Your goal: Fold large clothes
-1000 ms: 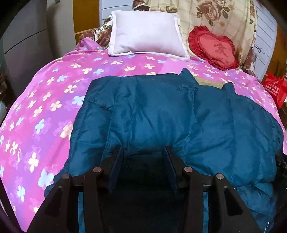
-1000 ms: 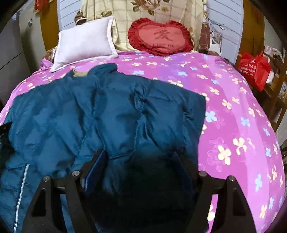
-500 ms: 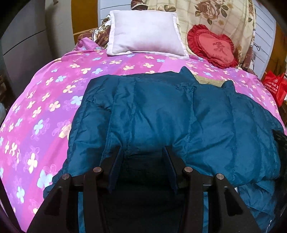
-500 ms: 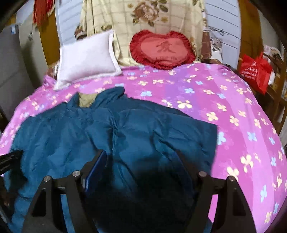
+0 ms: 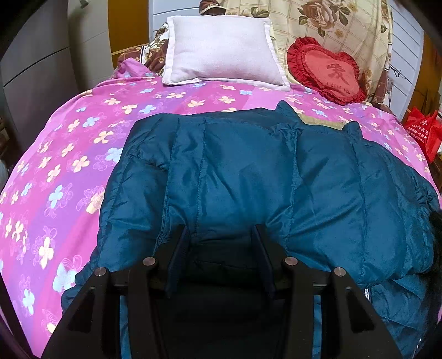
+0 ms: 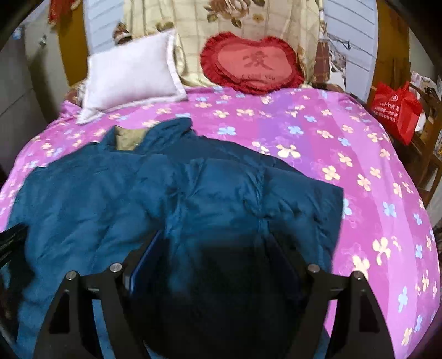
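Nearest to us, at the bottom centre of the left wrist view, our left gripper has a bunched fold of the teal padded jacket between its jaws, which stand fairly narrow with the fabric filling the gap and pressed by both fingers. In the right wrist view, our right gripper sits at the bottom centre with its jaws wide, and a thick dark mass of the jacket fills the space between them; the picture is blurred and shadowed there, so we cannot tell whether the pads actually press on the cloth.

Beyond the grippers the jacket spreads across the middle of both frames, lying on the pink flowered bedspread, its collar toward the far side with a tan lining showing. A white zipper edge shows at the lower right of the left wrist view.

Farther back, at the top of the frames, a white pillow and a red heart-shaped cushion rest at the head of the bed against a floral cloth. A red bag stands at the upper right, off the bed.
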The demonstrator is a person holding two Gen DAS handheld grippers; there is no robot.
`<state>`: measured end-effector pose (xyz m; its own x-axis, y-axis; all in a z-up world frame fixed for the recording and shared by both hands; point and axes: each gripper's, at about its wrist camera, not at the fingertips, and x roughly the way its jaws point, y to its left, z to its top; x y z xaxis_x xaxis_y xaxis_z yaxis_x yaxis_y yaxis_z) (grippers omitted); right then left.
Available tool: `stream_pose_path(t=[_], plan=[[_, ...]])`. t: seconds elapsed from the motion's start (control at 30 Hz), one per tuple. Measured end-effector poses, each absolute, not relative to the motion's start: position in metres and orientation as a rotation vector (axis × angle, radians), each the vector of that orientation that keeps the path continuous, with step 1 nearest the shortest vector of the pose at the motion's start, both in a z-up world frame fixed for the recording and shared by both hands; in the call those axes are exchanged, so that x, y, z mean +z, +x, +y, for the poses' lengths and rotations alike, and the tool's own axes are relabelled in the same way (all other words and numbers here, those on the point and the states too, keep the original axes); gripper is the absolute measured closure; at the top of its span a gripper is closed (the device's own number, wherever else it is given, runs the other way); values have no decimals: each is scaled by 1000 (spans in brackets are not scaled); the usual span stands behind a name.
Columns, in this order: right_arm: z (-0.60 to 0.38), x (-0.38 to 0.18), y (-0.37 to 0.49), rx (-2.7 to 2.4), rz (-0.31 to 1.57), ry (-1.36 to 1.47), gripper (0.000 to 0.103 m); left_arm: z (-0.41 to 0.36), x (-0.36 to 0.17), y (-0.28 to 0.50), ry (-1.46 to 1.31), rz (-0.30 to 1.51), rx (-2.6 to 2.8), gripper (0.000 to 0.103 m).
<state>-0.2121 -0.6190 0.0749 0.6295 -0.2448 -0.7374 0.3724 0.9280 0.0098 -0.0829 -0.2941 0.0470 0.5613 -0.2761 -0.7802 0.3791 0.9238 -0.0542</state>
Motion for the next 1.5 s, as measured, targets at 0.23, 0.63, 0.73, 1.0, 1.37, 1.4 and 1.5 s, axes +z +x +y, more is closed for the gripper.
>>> stream_pose_path(t=[0.23,0.63,0.73,1.0,1.37,1.4,1.5], plan=[[-615,51,-226,-345,869,132,22,-295,47,-82,134,885,-381,74],[-600,74,-256,-375,830,91,20,-270,67,-101,119,859,-391,74],[-603,75,-270,-378,831,139,20,-263,74,-112,134,838,-397,74],[-592,67,-300,-358,865,205,20,-247,87,-148,190,787,-402,74],[-569,69,-337,-334,884,260,20,-212,83,-187,188,807,-384,74],[-567,69,-339,-334,885,259,20,-209,82,-189,188,809,-379,74],[-560,67,-347,-333,890,265,20,-199,81,-197,192,806,-366,74]])
